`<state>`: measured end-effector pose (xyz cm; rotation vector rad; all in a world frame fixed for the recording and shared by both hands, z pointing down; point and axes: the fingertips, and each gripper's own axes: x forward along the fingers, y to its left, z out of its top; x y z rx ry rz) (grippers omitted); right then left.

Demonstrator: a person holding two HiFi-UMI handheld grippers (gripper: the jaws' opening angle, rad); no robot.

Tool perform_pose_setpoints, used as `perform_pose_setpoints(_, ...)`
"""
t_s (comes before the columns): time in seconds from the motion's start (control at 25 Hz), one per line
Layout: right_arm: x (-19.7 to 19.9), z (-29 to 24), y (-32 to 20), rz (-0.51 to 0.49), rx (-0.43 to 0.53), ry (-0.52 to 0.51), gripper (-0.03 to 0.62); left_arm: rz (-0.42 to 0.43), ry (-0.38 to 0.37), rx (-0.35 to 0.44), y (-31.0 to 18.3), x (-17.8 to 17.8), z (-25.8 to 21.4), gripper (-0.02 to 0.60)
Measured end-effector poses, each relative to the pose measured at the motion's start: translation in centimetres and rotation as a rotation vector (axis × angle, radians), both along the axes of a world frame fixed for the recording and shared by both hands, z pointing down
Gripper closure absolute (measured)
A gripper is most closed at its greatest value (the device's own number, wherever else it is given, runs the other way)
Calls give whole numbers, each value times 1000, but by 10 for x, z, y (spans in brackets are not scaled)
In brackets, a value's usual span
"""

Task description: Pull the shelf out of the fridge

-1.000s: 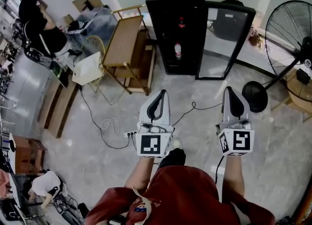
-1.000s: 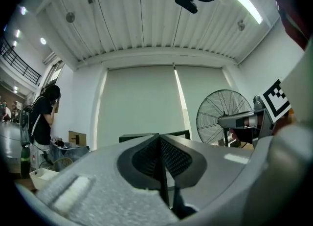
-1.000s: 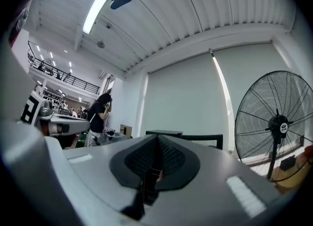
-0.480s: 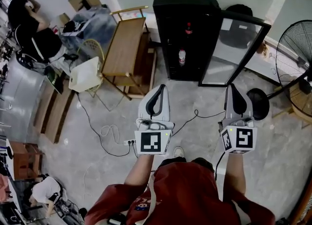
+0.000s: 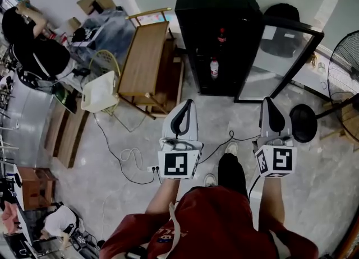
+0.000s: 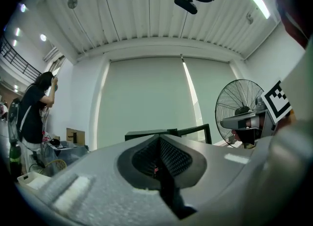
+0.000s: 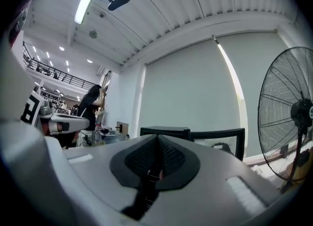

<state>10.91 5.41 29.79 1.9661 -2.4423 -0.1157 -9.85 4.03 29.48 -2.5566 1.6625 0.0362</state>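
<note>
Before the open fridge [image 5: 219, 5] — nearer now, left gripper [image 5: 186, 105], right gripper [image 5: 268, 102] shut.

The floor carries one black fridge [image 5: 219, 22] at its far edge, with one glass door [image 5: 276, 61] and two bottles inside, an upper bottle [image 5: 222, 35] and a lower bottle [image 5: 213, 68]. There are two grippers: the left gripper [image 5: 187, 103] and the right gripper [image 5: 268, 101]. Also on the floor are one wooden trolley [image 5: 143, 56], one white basket [image 5: 100, 91], one power strip [image 5: 152, 169] and, at the right edge, one standing fan [image 5: 346, 61]. Two other people show: one standing person [image 5: 31, 42] at the far left corner, one crouching person [image 5: 56, 222] at the near left corner.
</note>
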Motion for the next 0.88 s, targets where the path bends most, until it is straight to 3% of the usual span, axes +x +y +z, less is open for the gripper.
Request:
perform_pose_setpoints(0.48,86,-31,-141,-24,61,-53,595,-15,-50,66,-137,88,-43,577)
perform_pose_setpoints(0.72,128,-32,-197,-32,63,-62,594,-55,-71,36,-189,119,-45,577)
perform_pose_setpoints(0.88,134,-28,-223,-53,47,-80,595,-61,-74,30,-213,132,-36,577)
